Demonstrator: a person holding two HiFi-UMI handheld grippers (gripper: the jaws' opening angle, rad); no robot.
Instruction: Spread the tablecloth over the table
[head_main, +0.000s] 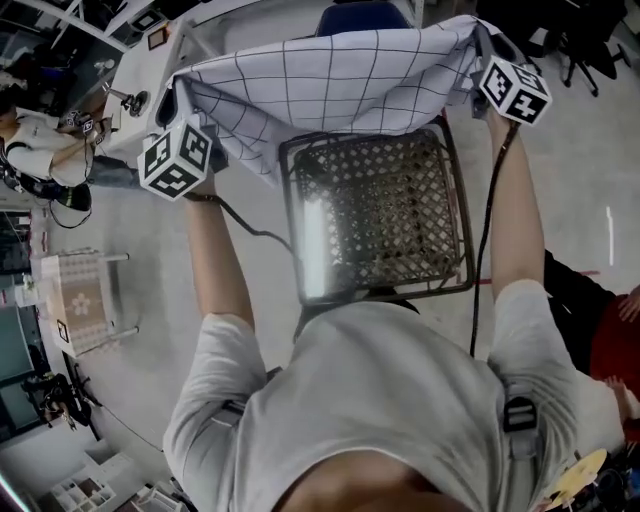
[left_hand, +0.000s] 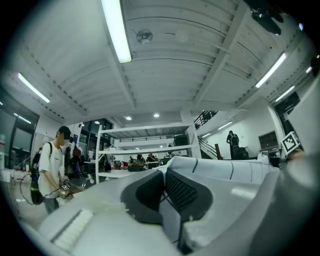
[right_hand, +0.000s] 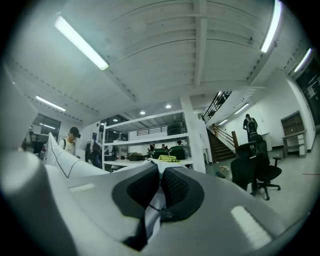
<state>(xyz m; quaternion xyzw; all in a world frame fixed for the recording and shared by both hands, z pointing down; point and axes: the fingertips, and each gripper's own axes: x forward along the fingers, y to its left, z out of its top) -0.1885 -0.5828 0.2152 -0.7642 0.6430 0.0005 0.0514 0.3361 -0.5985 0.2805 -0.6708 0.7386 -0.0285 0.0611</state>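
Now, left gripper (left_hand: 165, 181): jaws shut tight on a fold of the tablecloth (head_main: 330, 80), white w/ dark grid lines, pinched between the pads at lower centre of the left gripper view. Right gripper (right_hand: 160, 189): jaws likewise clamped, w/ a thin strip of cloth showing between the pads at lower centre of the right gripper view. In the head view the grippers sit at upper left & upper right, cloth hanging between them across the top of the frame. Its lower edge overlaps the far rim of the wire-mesh table (head_main: 380, 215) at centre; can't tell if touching.
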